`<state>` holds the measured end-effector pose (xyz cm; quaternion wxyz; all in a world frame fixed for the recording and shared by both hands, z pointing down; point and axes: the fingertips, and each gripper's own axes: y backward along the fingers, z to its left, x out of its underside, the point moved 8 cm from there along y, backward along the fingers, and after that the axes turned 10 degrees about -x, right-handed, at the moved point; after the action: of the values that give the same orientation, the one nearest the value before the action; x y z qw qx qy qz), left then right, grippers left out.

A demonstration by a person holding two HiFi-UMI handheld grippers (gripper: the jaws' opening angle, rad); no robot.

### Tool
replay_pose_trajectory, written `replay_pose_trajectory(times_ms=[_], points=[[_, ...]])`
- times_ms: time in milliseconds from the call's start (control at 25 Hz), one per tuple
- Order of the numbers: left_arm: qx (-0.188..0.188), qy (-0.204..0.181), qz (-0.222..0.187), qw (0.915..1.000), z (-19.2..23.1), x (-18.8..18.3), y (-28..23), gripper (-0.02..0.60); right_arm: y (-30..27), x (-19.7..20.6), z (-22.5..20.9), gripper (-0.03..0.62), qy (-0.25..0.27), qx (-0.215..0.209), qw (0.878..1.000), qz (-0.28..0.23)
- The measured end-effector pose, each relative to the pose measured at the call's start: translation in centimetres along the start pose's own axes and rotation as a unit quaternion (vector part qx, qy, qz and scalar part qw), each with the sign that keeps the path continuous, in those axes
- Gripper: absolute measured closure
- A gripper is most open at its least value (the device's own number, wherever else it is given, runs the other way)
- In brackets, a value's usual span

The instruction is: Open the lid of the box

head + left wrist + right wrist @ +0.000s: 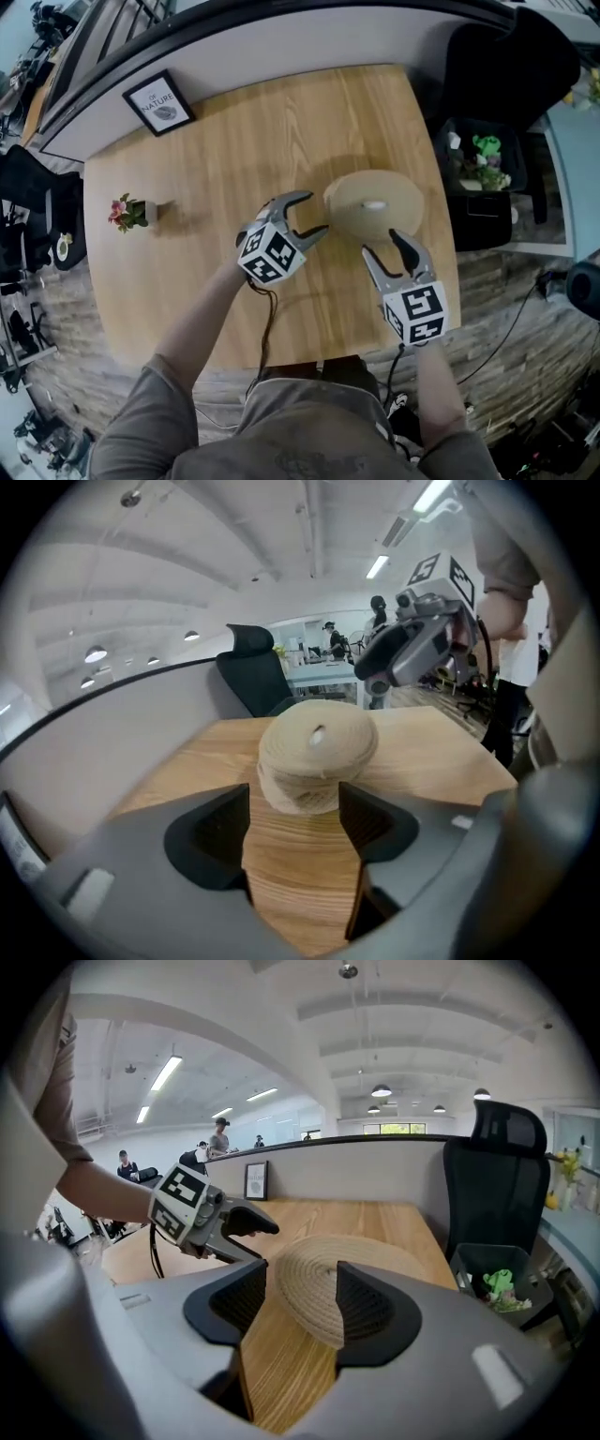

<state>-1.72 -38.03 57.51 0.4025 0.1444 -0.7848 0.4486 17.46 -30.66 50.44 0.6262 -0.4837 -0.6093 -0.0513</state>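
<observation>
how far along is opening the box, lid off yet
Done: nothing yet. The woven lid sits closed on the round woven box.
In hand: the left hand-held gripper and the right hand-held gripper are close to the box, both with jaws apart and gripping nothing.
Left: take hold of the lid, perhaps by its small knob, and lift it off.

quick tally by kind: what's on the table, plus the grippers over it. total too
woven lidded box: 1
framed picture: 1
potted flowers: 1
grippers: 2, left gripper and right gripper, both open and empty
Total: 5
</observation>
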Motion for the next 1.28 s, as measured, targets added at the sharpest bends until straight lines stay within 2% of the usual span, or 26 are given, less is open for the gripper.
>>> replay_pose_trajectory(times_ms=[80, 240, 560, 680, 760, 840, 960, 1080, 1160, 1280], points=[[0.008, 0.016, 0.011, 0.9998, 0.3, 1.2, -1.8, 0.276, -1.3, 0.9, -0.4, 0.372, -0.004, -0.013, 1.000, 0.013], [0.028, -0.005, 0.021, 0.9994, 0.4, 2.5, -4.3, 0.262, -3.1, 2.4, -0.9, 0.372, 0.007, -0.022, 0.999, 0.049], [0.072, -0.035, -0.013, 0.9967, 0.8, 2.4, -6.7, 0.244, -5.5, 3.3, -0.9, 0.370, 0.078, -0.011, 0.989, 0.125], [0.078, -0.039, -0.025, 0.9959, 0.1, 2.0, -6.8, 0.298, -6.4, 3.8, -0.7, 0.365, 0.107, 0.001, 0.981, 0.162], [0.077, -0.033, -0.027, 0.9961, 0.0, 2.0, -6.9, 0.299, -6.8, 3.9, -0.7, 0.365, 0.127, 0.019, 0.977, 0.172], [0.078, -0.025, -0.027, 0.9963, 0.0, 2.1, -6.9, 0.302, -7.2, 4.0, -0.6, 0.365, 0.157, 0.045, 0.969, 0.184], [0.078, -0.017, -0.027, 0.9965, 0.0, 2.4, -6.9, 0.305, -8.0, 4.4, -0.2, 0.373, 0.228, 0.085, 0.948, 0.205], [0.076, -0.011, -0.023, 0.9967, 0.0, 2.4, -6.9, 0.305, -8.3, 4.6, 0.2, 0.432, 0.280, 0.104, 0.931, 0.210], [0.075, -0.010, -0.020, 0.9969, -0.1, 2.3, -6.9, 0.307, -7.9, 4.3, 0.4, 0.464, 0.285, 0.099, 0.933, 0.195], [0.073, -0.013, -0.017, 0.9971, -0.1, 2.2, -6.9, 0.307, -6.5, 3.1, 0.3, 0.485, 0.259, 0.087, 0.952, 0.139]])
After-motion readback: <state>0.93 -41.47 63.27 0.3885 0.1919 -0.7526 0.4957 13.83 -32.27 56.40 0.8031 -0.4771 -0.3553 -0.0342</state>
